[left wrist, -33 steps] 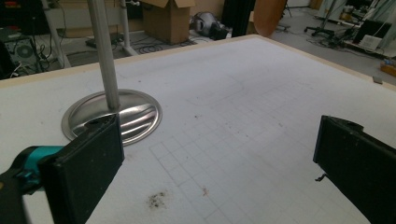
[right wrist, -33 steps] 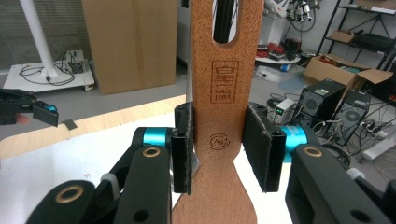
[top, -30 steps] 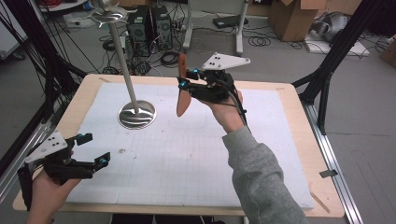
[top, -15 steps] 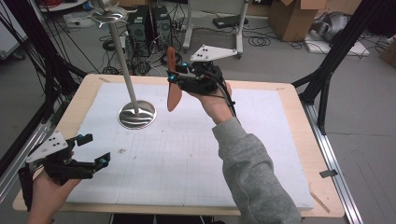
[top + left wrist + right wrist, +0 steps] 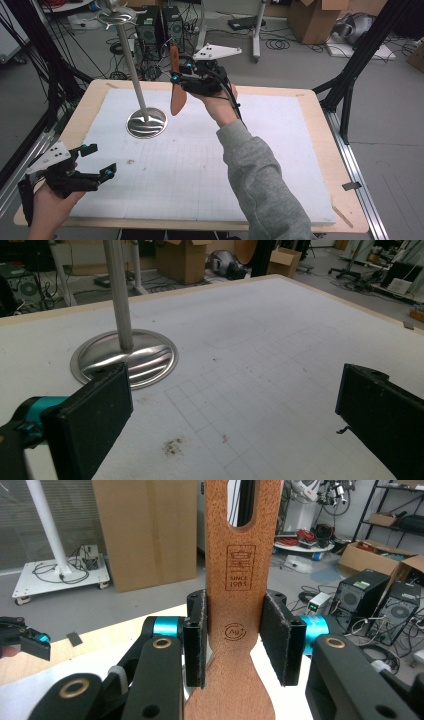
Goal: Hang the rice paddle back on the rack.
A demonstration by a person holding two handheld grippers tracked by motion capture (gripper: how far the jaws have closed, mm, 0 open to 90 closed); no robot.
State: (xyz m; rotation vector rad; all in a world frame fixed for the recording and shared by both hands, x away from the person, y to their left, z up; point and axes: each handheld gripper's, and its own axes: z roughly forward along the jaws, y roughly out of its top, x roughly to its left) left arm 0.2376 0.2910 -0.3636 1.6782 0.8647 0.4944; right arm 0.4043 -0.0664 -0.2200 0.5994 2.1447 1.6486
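High view: the table (image 5: 320,150) is wide, with a pale wooden rim and a white gridded mat, and much free surface lies under and right of the right gripper (image 5: 181,82). Left of this gripper, near it, stands the metal stand (image 5: 146,121), a thin shiny pole on a round base. The left gripper (image 5: 97,161) rests near the table's front left corner, jaws wide apart and holding nothing. The right gripper is clamped on the wooden spatula (image 5: 240,630), smooth and flat, with a slot and burned stamps, held upright above the mat.
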